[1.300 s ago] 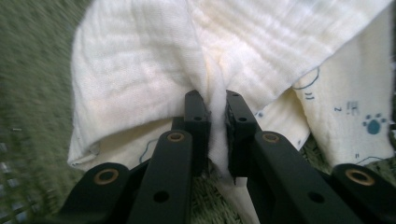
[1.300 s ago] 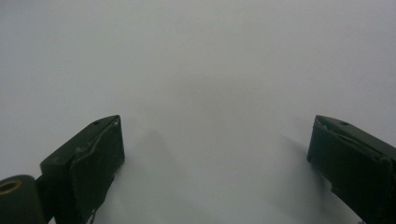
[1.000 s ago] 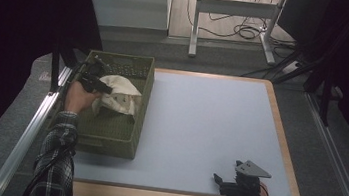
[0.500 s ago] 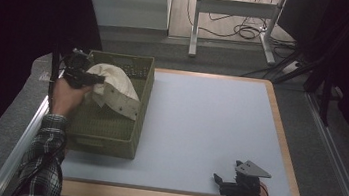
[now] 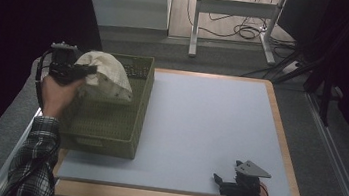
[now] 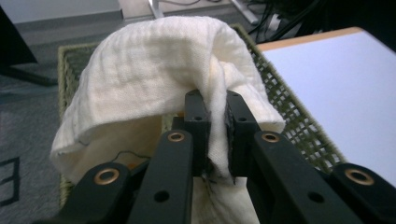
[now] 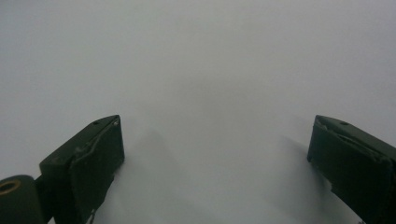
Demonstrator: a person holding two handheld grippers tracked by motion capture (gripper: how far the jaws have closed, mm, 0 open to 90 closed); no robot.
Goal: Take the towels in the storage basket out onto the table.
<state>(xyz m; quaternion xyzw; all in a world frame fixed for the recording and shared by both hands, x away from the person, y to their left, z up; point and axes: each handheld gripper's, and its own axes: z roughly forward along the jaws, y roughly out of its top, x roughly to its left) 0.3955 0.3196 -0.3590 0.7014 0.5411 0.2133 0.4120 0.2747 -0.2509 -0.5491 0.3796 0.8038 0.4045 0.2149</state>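
Note:
A cream cloth [image 5: 107, 74] hangs above the olive woven basket [image 5: 108, 125] at the table's left side. My left gripper [image 5: 90, 70] is shut on a fold of that cloth [image 6: 154, 84], held up over the basket's left rim; the cloth drapes over the jaws [image 6: 215, 135]. My right gripper [image 5: 222, 181] rests low at the front right of the pale blue mat [image 5: 209, 127], jaws wide open with nothing between them. In the right gripper view the gripper [image 7: 215, 154] points at bare mat [image 7: 210, 70].
The basket [image 6: 299, 126] sits along the mat's left edge. A wooden table border [image 5: 283, 141] frames the mat. Metal rails run along both table sides. A desk frame and cables [image 5: 241, 30] lie on the floor beyond.
The left gripper has lifted the cloth up and to the left, out of the basket's interior. The right gripper has stayed still.

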